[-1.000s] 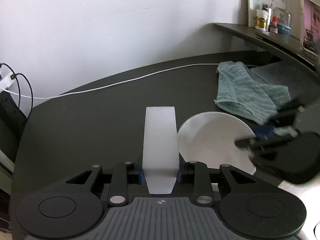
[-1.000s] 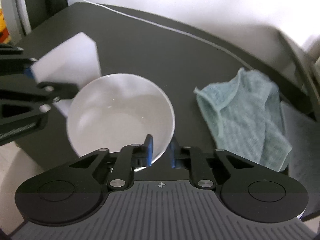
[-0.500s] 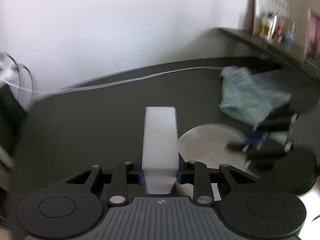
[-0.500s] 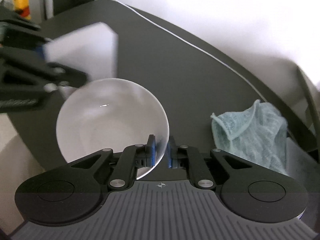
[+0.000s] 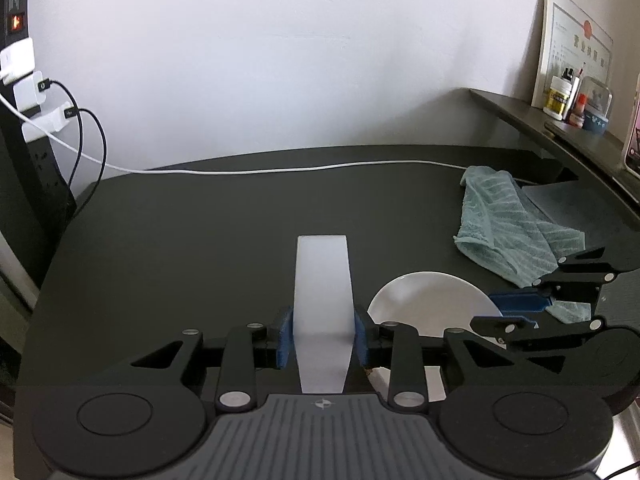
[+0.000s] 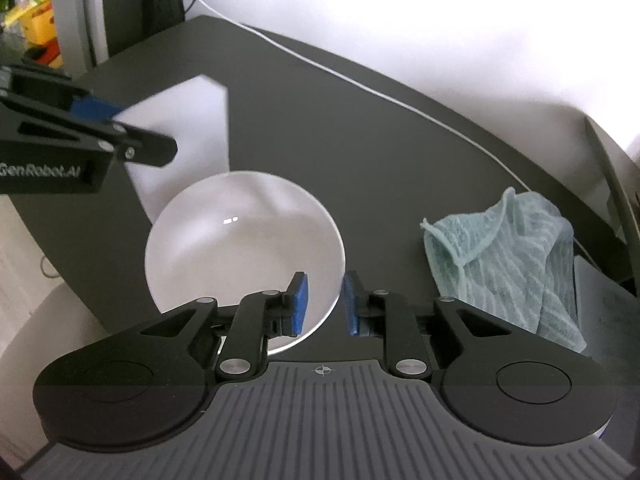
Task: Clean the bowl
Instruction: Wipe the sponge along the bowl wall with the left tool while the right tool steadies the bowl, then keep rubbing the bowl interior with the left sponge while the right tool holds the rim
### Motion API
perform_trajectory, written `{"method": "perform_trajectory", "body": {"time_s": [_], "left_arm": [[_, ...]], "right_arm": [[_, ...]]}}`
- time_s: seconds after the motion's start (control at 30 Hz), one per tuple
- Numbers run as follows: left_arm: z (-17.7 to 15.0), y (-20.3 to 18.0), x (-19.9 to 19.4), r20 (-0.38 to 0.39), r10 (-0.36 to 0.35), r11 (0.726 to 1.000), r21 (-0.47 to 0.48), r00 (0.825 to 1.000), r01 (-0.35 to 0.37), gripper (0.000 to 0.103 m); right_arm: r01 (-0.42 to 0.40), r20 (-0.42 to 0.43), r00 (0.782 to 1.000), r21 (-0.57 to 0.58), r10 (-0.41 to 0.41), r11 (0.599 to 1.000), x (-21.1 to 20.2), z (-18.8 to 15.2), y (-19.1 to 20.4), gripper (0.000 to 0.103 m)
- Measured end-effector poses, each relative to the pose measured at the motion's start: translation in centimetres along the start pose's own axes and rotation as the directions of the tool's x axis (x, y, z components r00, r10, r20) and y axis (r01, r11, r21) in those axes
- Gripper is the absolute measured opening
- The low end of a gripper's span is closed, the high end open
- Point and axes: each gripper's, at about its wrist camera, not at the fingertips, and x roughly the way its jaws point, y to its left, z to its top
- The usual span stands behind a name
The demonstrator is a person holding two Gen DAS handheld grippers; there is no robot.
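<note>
Bowl (image 6: 244, 248): white, held at its right rim above the near worktop (image 5: 240, 216) edge by right claw (image 6: 323, 300), jaws loosely spread. Left claw (image 5: 320, 336) pinches white sponge block (image 5: 322, 280). Towel (image 6: 508, 264) far right. Risk: slack rim hold; scrubbing could tip bowl off.

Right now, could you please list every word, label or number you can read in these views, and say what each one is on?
"GenRobot.AI": white letters on the side of the left gripper, read in the right wrist view.
Framed certificate against the wall: printed lines and a red seal, too small to read.
Bottles on the shelf: labels too small to read.
Power strip: red lit display, blurred, unreadable.
</note>
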Motion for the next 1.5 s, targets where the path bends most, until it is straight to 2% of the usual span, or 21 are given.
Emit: {"method": "perform_trajectory", "body": {"time_s": [0.17,0.3,0.33,0.37,0.47,0.67,0.77,1.0,1.33,1.5], "left_arm": [[0.5,-0.4,0.9,0.006,0.006,1.0,0.013,1.0,-0.006,0.029],[0.9,-1.0,1.1,0.013,0.001,1.0,0.031,1.0,-0.002,0.028],[1.0,-1.2,1.0,0.015,-0.01,0.999,0.031,1.0,0.009,0.028],[1.0,-1.3,0.9,0.016,-0.016,0.999,0.035,1.0,0.015,0.027],[0.8,-1.4,0.6,0.007,-0.024,0.998,0.051,1.0,0.023,0.027],[-0.1,-0.6,0.1,-0.015,-0.059,0.997,0.039,0.998,0.06,0.027],[-0.2,-0.7,0.2,-0.002,-0.041,0.998,0.042,0.999,0.041,0.027],[0.5,-0.9,1.0,0.009,-0.032,0.998,0.047,0.999,0.032,0.027],[0.1,-1.2,0.4,0.007,-0.031,0.999,0.037,0.999,0.031,0.027],[0.2,-1.3,0.6,0.009,-0.023,0.999,0.046,1.0,0.023,0.027]], "right_arm": [[0.011,-0.028,1.0,0.026,-0.01,1.0,0.1,-0.2,-0.1,0.026],[0.028,-0.02,0.999,-0.01,-0.028,1.0,0.7,0.1,0.1,0.03],[0.033,-0.018,0.999,-0.019,-0.033,0.999,0.8,0.2,0.2,0.026],[0.037,-0.016,0.999,-0.028,-0.037,0.999,1.0,0.3,0.2,0.017],[0.05,-0.009,0.999,-0.055,-0.05,0.997,1.4,0.5,0.4,0.012],[0.064,0.005,0.998,-0.063,-0.064,0.996,2.8,1.9,-0.1,0.013],[0.075,0.008,0.997,-0.071,-0.075,0.995,3.1,2.3,0.3,0.013],[0.039,0.028,0.999,-0.139,-0.035,0.989,1.2,0.2,1.9,0.011],[0.116,0.053,0.992,-0.097,-0.111,0.988,2.6,1.8,1.0,0.013],[0.096,0.057,0.994,-0.112,-0.09,0.989,1.9,0.6,1.5,0.012]]}}
